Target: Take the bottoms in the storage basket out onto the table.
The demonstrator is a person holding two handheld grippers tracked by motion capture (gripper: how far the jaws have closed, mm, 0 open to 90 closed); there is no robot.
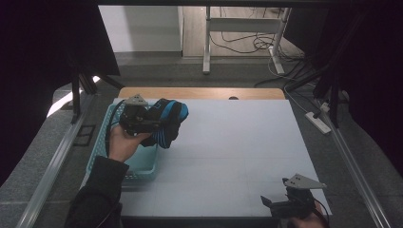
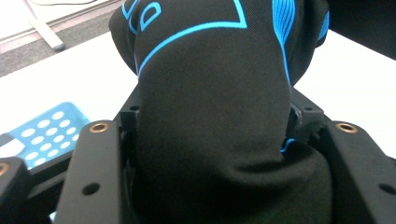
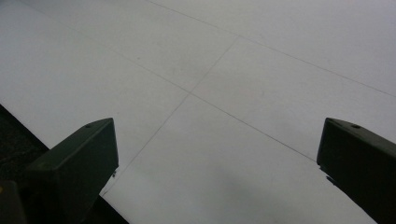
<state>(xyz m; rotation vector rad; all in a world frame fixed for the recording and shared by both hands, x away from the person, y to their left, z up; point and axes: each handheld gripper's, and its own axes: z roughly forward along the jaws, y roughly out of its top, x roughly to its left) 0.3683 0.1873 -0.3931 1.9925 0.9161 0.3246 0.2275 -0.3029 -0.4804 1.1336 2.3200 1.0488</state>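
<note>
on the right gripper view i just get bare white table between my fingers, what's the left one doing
Observer: The left gripper is shut on a black garment with blue lines, held up off the table.
Operator: where is that over the table
Observer: In the high view it hangs at the far left of the table, above the right wall of a light blue basket.
Operator: can you see the grip close up
Observer: Yes, in the left gripper view the cloth bulges up between the fingers and spills over them.
Operator: and my right one from above
Observer: The right gripper sits at the table's near right edge, fingers apart, nothing between them.
</note>
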